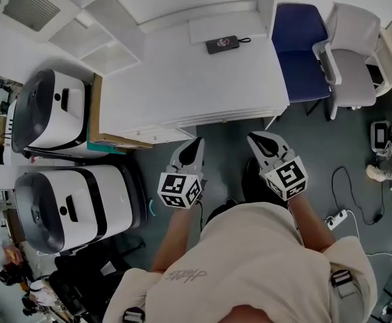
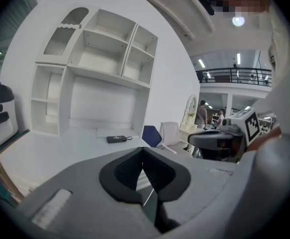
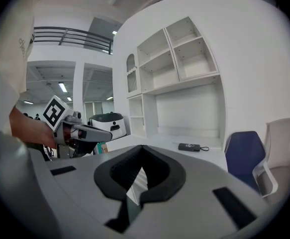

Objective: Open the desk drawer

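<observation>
The desk drawer [image 1: 216, 118], apparently shut, was not yet touched; the left gripper [image 1: 196, 142] and right gripper [image 1: 253, 138], closed and empty, likely needed to be opened first.

No legible text or labels

Head view looks down; 2 gripper views level, sharing desk [image 1: 182, 79].

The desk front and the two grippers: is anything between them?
No. In the head view only bare grey floor separates the desk front from the left gripper and right gripper, both shut and empty.
</observation>
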`<action>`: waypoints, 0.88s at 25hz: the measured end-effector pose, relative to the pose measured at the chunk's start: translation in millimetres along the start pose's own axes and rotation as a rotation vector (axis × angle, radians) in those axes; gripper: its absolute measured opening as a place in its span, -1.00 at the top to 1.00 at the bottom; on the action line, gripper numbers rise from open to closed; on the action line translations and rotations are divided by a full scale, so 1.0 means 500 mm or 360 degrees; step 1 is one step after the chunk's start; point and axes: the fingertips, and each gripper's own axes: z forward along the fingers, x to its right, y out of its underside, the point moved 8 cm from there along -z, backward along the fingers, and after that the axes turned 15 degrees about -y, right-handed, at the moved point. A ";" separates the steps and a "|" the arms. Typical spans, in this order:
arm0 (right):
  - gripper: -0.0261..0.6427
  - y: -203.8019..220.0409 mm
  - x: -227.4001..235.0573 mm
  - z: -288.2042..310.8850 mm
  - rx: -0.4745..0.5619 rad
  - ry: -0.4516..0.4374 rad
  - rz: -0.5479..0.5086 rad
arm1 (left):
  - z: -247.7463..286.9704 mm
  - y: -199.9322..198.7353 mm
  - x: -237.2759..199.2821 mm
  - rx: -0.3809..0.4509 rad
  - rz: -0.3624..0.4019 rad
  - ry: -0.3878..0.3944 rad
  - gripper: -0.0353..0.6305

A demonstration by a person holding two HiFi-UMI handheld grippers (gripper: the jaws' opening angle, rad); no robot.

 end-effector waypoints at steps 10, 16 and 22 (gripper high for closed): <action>0.92 -0.028 0.224 0.001 0.0038 -0.0022 -0.0035 | 0.149 -0.104 0.019 0.0160 -0.0036 -0.0108 0.86; 0.92 -0.031 0.274 0.013 0.0030 -0.0054 -0.0065 | 0.183 -0.116 0.018 0.0198 -0.0063 -0.0172 0.86; 0.92 -0.021 0.311 0.025 0.0029 -0.0019 -0.0020 | 0.220 -0.104 0.016 0.0094 0.0017 -0.0182 0.86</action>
